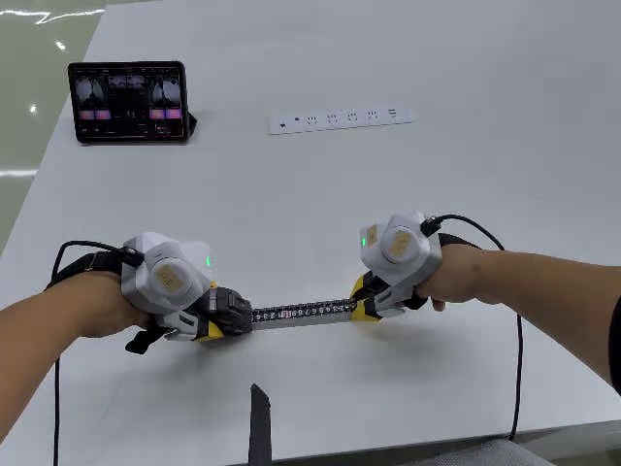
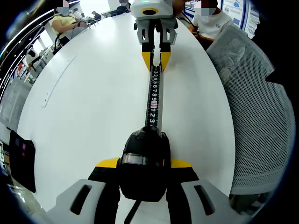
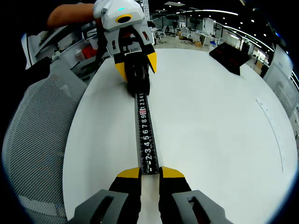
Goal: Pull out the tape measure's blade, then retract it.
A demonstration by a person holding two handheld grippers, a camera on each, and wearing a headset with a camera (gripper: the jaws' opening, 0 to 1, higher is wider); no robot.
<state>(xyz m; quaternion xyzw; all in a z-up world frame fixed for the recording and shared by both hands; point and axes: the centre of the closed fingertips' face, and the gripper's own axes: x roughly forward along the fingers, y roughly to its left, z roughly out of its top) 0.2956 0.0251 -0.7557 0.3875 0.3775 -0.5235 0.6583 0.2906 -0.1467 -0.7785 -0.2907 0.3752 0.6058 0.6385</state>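
Observation:
A black tape measure case rests low over the white table, with my left gripper shut on it. Its black blade with white numerals is drawn out to the right. My right gripper is shut on the blade's end. The two grippers face each other, a short span of blade between them.
A tablet stands at the table's far left and a white power strip lies at the far middle. A grey mesh chair sits at the table's near edge. Cables trail from both grippers.

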